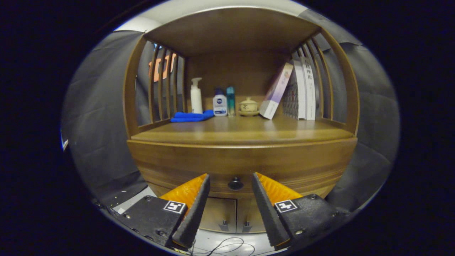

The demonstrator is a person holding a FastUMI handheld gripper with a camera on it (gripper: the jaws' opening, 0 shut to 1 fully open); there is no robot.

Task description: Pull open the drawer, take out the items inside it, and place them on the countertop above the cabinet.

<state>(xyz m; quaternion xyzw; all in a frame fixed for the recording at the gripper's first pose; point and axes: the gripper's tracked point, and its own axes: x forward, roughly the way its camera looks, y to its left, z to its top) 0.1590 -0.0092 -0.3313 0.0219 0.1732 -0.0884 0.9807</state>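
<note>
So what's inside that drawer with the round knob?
Cannot tell: the drawer is shut, its wooden front hiding any contents. Only its dark knob shows, just ahead of the open gripper, between the jaws, neither touching it.

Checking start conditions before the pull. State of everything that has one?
drawer: closed
knob: untouched, between and just beyond the fingertips
gripper: open, holding nothing
lower doors: closed
books: upright, one box leaning on them
cloth: folded flat
lidded cup: lid on
</note>
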